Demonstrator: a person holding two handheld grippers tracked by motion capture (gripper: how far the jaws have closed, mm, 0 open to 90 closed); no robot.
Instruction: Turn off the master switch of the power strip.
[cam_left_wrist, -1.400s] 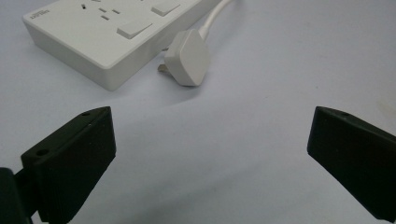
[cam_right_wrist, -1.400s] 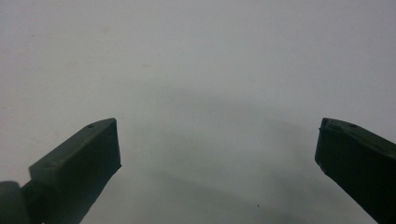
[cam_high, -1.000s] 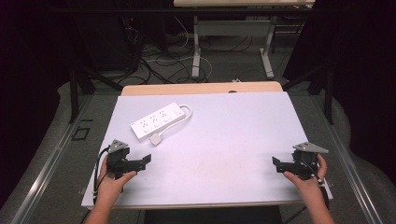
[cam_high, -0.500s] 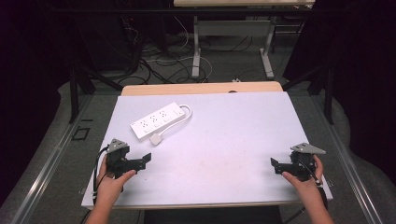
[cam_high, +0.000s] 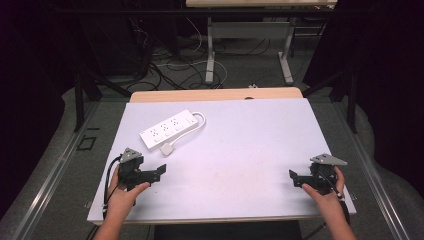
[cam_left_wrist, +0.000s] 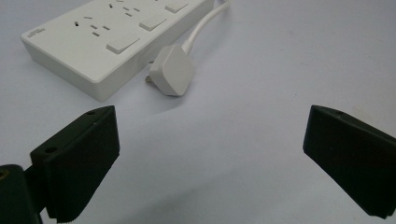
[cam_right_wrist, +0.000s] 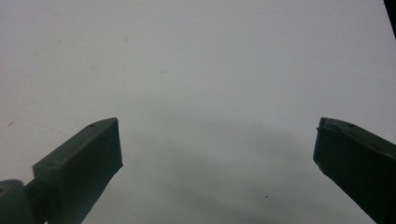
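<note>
both hand-held grippers, left hand-held gripper (cam_left_wrist: 208, 154) and right hand-held gripper (cam_right_wrist: 217, 161), gape wide, empty.

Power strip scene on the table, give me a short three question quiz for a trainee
1. True or false: the plug is pushed into a socket of the power strip.
2. Which gripper is nearer the power strip: A, left gripper, or B, right gripper?
3. Fill in: both grippers' jaws stand ____.

Key: 1 false, it lies loose on the table beside the strip. 2 A. 3 open.
</note>
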